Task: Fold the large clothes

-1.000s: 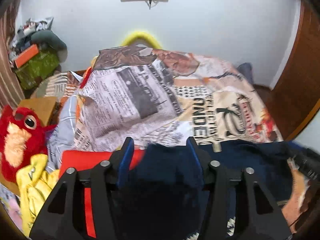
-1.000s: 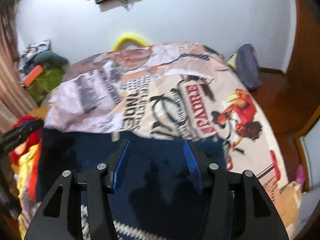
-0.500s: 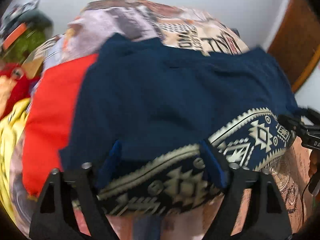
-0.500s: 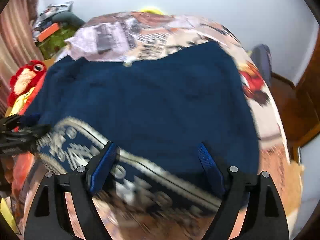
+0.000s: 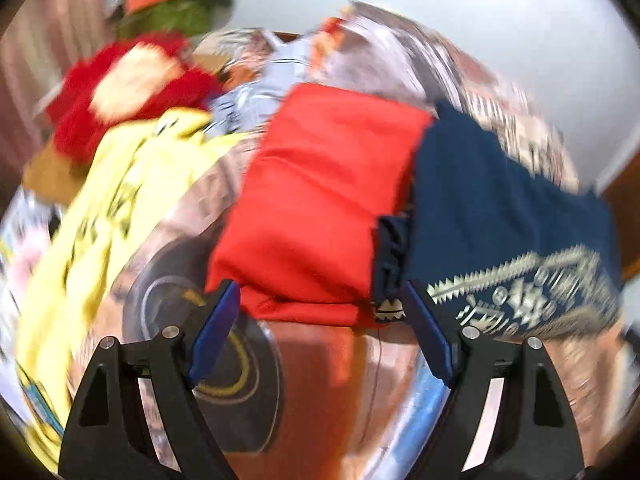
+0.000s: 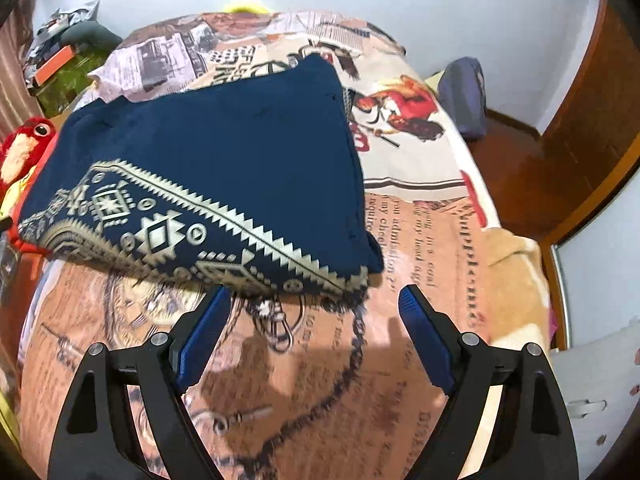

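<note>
A navy garment with a cream geometric border [image 6: 224,168] lies folded on the printed bedspread [image 6: 420,264]; it also shows at the right of the left wrist view [image 5: 500,216]. A folded red garment [image 5: 320,200] lies beside it on its left. My left gripper [image 5: 320,320] is open and empty, just short of the red garment's near edge. My right gripper [image 6: 316,320] is open and empty, just short of the navy garment's patterned near edge.
A yellow garment [image 5: 112,208] and a red plush bird [image 5: 120,80] lie left of the red garment. A grey bag [image 6: 464,96] sits on the wooden floor right of the bed. A tan blanket [image 6: 516,272] hangs at the bed's right edge.
Both grippers have let go of the navy garment and drawn back from it. The left gripper has swung left, now facing the red garment. The navy garment lies flat, folded.
</note>
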The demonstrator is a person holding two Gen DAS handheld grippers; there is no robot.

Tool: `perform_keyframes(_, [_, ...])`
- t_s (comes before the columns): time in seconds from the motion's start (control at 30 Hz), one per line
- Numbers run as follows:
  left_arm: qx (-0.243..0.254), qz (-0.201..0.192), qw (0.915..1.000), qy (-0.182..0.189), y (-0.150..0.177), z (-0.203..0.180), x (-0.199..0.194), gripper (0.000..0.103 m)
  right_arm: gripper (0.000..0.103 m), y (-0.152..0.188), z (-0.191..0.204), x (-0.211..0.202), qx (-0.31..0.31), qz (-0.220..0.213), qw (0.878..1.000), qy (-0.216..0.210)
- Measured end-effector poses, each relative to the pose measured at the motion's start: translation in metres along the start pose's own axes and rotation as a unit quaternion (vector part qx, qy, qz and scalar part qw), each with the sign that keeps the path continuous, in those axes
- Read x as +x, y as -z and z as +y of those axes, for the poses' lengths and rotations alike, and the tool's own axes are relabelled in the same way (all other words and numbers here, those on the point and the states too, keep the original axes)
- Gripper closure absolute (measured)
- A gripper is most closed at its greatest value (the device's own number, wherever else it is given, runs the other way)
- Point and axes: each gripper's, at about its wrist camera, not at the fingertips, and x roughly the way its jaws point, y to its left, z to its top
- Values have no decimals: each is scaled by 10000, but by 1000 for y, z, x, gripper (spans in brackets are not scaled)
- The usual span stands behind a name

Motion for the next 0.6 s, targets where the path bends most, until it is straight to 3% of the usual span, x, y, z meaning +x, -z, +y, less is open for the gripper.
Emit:
perform_keyframes(0.07, [-480,13,9981,393,2,15,-10,21,19,5,-2,-13,17,-92,9999,-43])
perform_keyframes(0.23, [-800,360,9841,1545,12,9,-9,21,19,5,1,-31,232,-260,9991,-255])
perform_keyframes(0.3, [-915,520,9732,2046,18,0,-2,22,19,4,5,-32,268,-288,9987,-310])
perform_keyframes(0.4, [-1091,940,9474,2858,24,-18,24,36,19,4,12,-33,253,-413,9981,-377])
perform_keyframes(0.47, [-1103,1178,9409,2978,25,-32,43,41,19,4,17,-33,163,-454,9982,-367])
perform_keyframes(0.6, [-1133,1341,9450,2759,21,-48,68,54,19,3,25,-28,-16,-397,9988,-301])
